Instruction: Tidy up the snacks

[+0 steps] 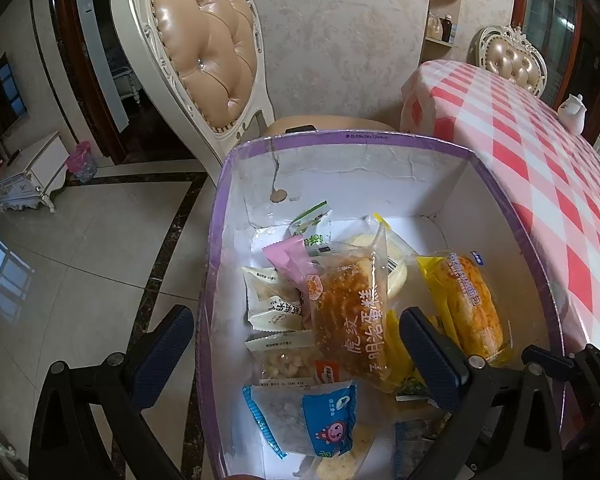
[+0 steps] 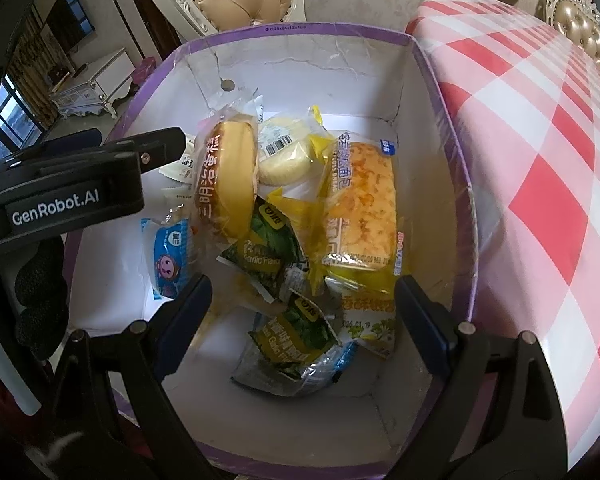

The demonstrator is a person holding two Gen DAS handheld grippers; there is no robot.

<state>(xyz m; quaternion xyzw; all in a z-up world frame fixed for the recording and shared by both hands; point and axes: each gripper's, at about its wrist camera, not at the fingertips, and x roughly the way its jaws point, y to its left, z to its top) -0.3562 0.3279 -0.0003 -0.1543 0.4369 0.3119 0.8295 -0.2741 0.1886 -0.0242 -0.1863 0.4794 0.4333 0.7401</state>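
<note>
A white box with a purple rim [image 1: 340, 140] [image 2: 448, 128] holds several wrapped snacks. A brown tiger-skin cake pack [image 1: 350, 312] [image 2: 228, 176] leans on its side in the middle. A yellow bread pack [image 1: 466, 300] [image 2: 360, 208] lies to its right. A blue snack pack [image 1: 312, 416] [image 2: 168, 256] and green garlic-flavour packs [image 2: 268, 256] lie nearer. My left gripper [image 1: 300, 348] is open above the box's left side, holding nothing; it also shows in the right wrist view [image 2: 180, 144]. My right gripper [image 2: 304, 320] is open above the box, empty.
The box sits beside a table with a red and white checked cloth [image 1: 540, 152] [image 2: 540, 160]. A padded chair [image 1: 208, 52] stands behind the box. A white teapot [image 1: 572, 110] stands on the table's far side. Tiled floor [image 1: 80, 240] lies to the left.
</note>
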